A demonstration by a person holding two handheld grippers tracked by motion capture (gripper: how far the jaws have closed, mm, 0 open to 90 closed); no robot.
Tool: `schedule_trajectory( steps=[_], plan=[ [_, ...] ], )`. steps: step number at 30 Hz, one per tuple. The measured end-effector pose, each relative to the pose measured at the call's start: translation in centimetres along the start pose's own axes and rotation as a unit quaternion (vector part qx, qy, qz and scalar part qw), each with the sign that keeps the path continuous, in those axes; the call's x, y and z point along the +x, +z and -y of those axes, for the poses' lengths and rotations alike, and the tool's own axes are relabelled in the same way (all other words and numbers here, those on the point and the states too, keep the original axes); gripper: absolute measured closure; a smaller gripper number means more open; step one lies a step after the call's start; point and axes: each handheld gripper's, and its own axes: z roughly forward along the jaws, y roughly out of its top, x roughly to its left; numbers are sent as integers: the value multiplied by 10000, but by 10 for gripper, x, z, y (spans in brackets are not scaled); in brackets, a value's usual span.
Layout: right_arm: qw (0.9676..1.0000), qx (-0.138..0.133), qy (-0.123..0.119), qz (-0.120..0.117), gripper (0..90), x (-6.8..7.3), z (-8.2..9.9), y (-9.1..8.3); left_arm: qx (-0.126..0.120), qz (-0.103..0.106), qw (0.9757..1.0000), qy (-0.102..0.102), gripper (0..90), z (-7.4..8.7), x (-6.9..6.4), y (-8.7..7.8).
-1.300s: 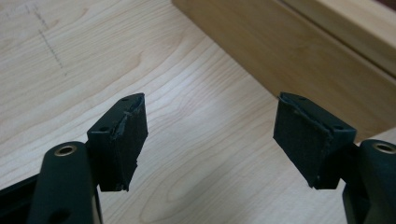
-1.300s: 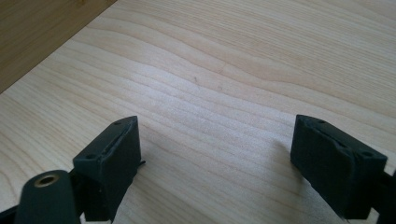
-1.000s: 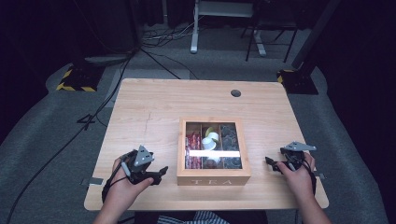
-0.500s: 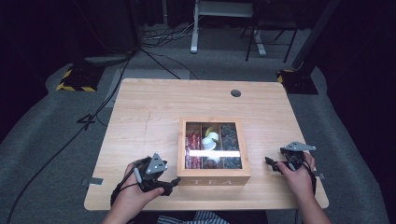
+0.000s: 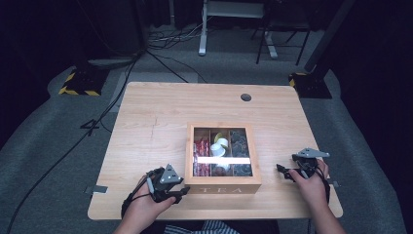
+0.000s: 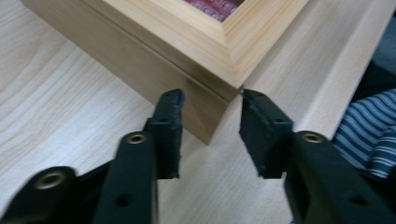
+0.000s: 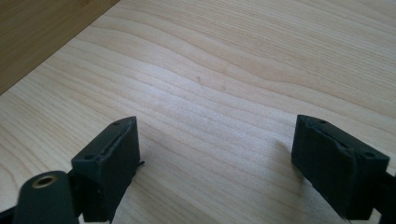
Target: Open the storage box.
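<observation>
Moved: left hand-held gripper point(image 5: 182, 191) has slid right to the tea box point(image 5: 221, 184) corner, jaws just narrowed, straddling it, not visibly pressing.
Right hand-held gripper point(image 5: 281, 169): spread over bare worktop point(image 5: 146, 122).

Tea box point(image 6: 187, 42): smooth, matt pale wood, just ahead of the left gripper point(image 6: 210, 105). Table point(image 7: 261, 60): matt, grained light wood beneath both.

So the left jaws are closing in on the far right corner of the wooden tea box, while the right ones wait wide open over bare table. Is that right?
Not quite. The left gripper is at the near left corner of the tea box, the corner closest to the person, as the high view shows. The left gripper view shows that corner between its jaws, which have just been closing. The right gripper does wait wide open over bare table.
</observation>
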Motion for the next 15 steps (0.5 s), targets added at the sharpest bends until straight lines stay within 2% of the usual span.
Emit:
schedule_trajectory(
  steps=[3, 5, 15],
  plan=[
    [10000, 1, -1, 0, 157, 0, 0, 0, 168, 49, 9998, -50, 722, -2, 0, -5],
    [10000, 0, -2, 0, 157, 0, 0, 0, 186, 82, 9998, -38, 754, -2, 1, -6],
    [10000, 0, -4, 3, 156, 0, 0, 0, 110, 28, 9999, 31, 794, -5, -1, -12]
  ],
)
